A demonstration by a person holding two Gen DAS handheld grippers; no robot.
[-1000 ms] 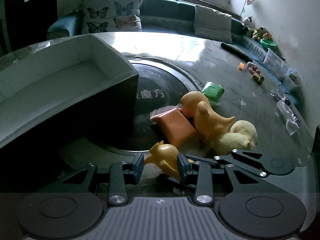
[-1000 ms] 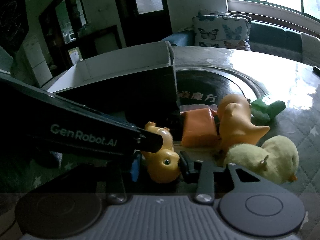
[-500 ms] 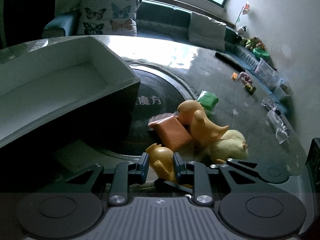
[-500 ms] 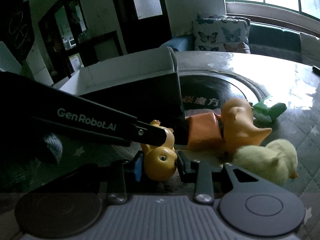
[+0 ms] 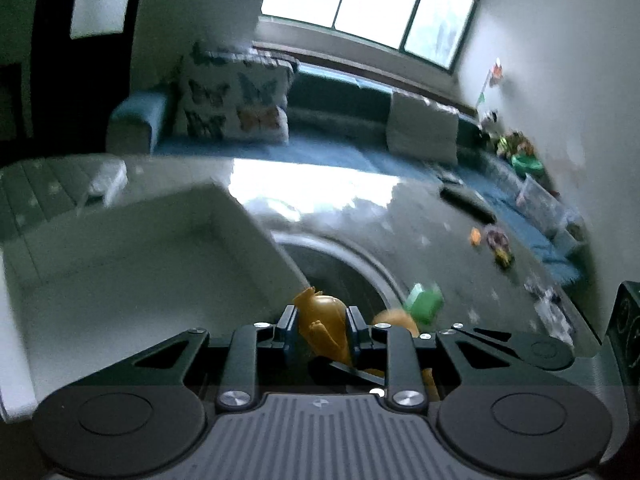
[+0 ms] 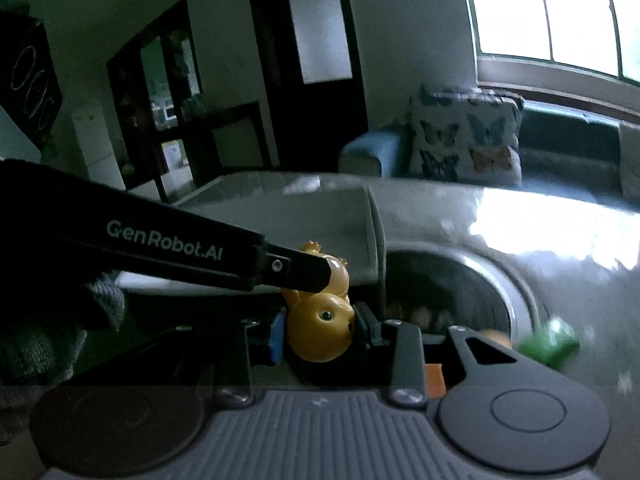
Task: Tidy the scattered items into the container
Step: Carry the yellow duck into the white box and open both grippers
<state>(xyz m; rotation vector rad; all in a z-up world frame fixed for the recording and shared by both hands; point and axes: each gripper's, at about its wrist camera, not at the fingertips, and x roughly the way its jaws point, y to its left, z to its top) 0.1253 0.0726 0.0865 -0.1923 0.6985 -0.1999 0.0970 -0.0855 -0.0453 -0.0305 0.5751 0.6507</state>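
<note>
Beside white box (image 5: 132, 248), both tongs, left (image 5: 320, 326) and right (image 6: 320, 330), clamping one orange duck (image 6: 320, 332).

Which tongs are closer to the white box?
Left. The left tongs, shut on the yellow duck, reach a corner of the white box; the right tongs hold the duck's head, just short of it.

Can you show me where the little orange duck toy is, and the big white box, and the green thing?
Small orange rubber duck toy (image 6: 320, 334): right wrist view, on its head, between the fingers.
Large white open-topped box (image 5: 132, 264): left wrist view, on its inside floor.
Green blurred packet (image 5: 424, 303): left wrist view, on its middle.
</note>
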